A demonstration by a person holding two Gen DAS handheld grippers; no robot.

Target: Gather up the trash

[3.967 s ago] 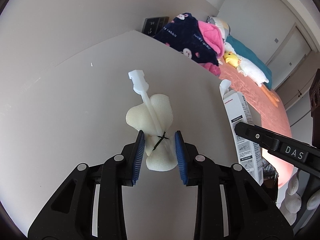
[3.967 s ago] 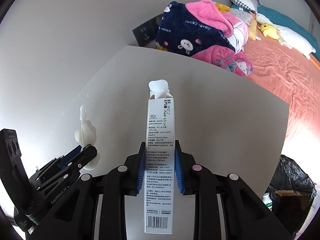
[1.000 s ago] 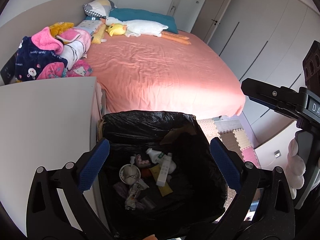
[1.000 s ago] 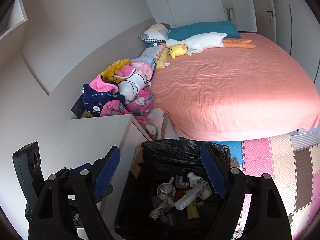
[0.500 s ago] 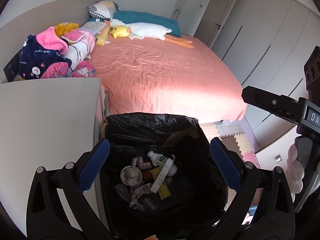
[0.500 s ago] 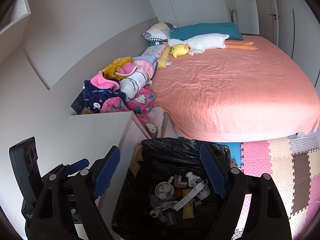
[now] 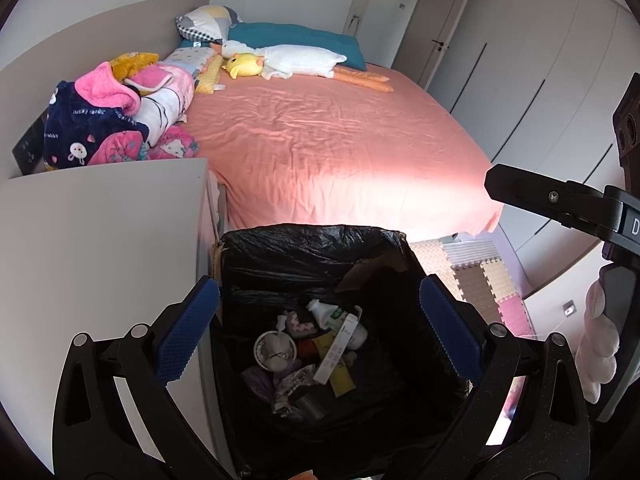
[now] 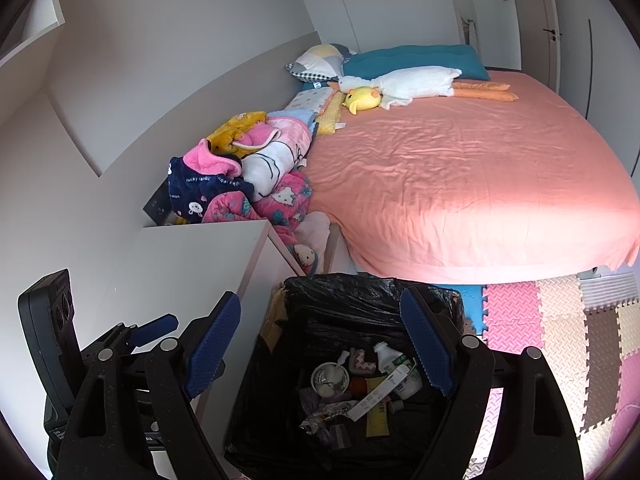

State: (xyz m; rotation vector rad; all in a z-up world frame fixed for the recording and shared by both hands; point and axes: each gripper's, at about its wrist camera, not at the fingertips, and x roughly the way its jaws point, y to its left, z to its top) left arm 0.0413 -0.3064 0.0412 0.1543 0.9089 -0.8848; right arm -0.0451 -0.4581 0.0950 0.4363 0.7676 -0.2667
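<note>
A black-lined trash bin stands on the floor beside the white table and also shows in the right wrist view. Inside lie the long white carton, a white bottle, a round cup and other scraps. My left gripper is wide open and empty above the bin. My right gripper is wide open and empty above it too. The right gripper's body shows at the right edge of the left wrist view.
The white table is left of the bin. A bed with a pink sheet lies behind, with plush toys and piled clothes. Foam mats cover the floor on the right.
Four seconds ago each gripper held trash over the table; now both are open and empty over the bin. In the last second the carton settled among the trash and both views rose slightly.
</note>
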